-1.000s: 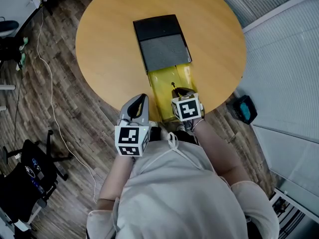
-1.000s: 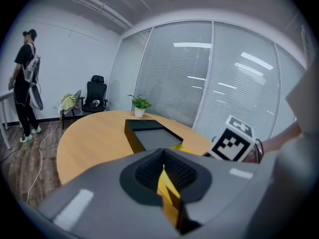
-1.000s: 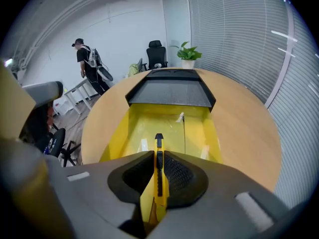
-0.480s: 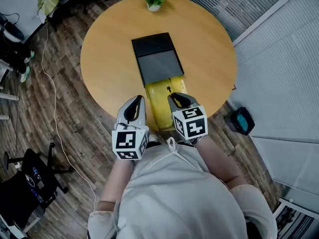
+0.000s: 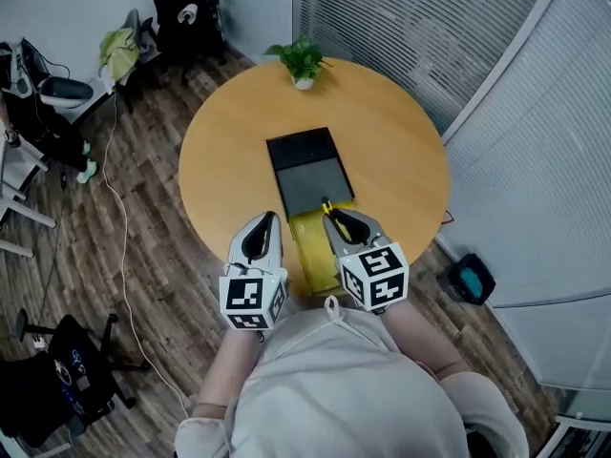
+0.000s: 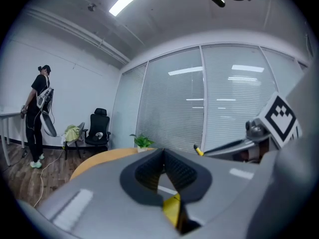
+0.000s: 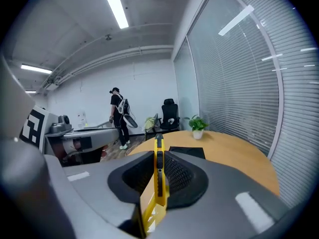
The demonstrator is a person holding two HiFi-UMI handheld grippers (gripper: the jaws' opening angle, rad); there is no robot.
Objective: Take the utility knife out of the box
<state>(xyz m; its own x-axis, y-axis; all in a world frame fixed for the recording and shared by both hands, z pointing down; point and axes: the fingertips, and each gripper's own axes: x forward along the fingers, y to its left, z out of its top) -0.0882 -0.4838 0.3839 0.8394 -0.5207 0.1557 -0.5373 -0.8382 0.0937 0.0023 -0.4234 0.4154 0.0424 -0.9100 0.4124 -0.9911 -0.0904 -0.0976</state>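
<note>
My right gripper (image 5: 336, 219) is shut on the yellow utility knife (image 7: 159, 177), held edge-up between its pads above the table's near edge. The knife's tip (image 5: 327, 205) sticks out past the fingertips. Below lies the box: a black lid (image 5: 301, 148) with grey foam (image 5: 316, 187), and a yellow tray (image 5: 315, 251) slid out toward me. From the right gripper view the box (image 7: 187, 152) sits on the round wooden table (image 5: 229, 160). My left gripper (image 5: 264, 219) hovers beside the tray's left side, shut with nothing in it. Its own view shows the pads meeting (image 6: 163, 159).
A small potted plant (image 5: 302, 62) stands at the table's far edge. Office chairs (image 5: 181, 12) and a floor cable (image 5: 119, 227) lie to the left, and a person (image 7: 118, 114) stands in the background. Blinds (image 5: 410, 27) line the far right; a teal object (image 5: 470, 280) sits on the floor.
Both grippers have risen from the yellow tray, the right one carrying the knife up out of it. The table and box now look smaller and farther below.
</note>
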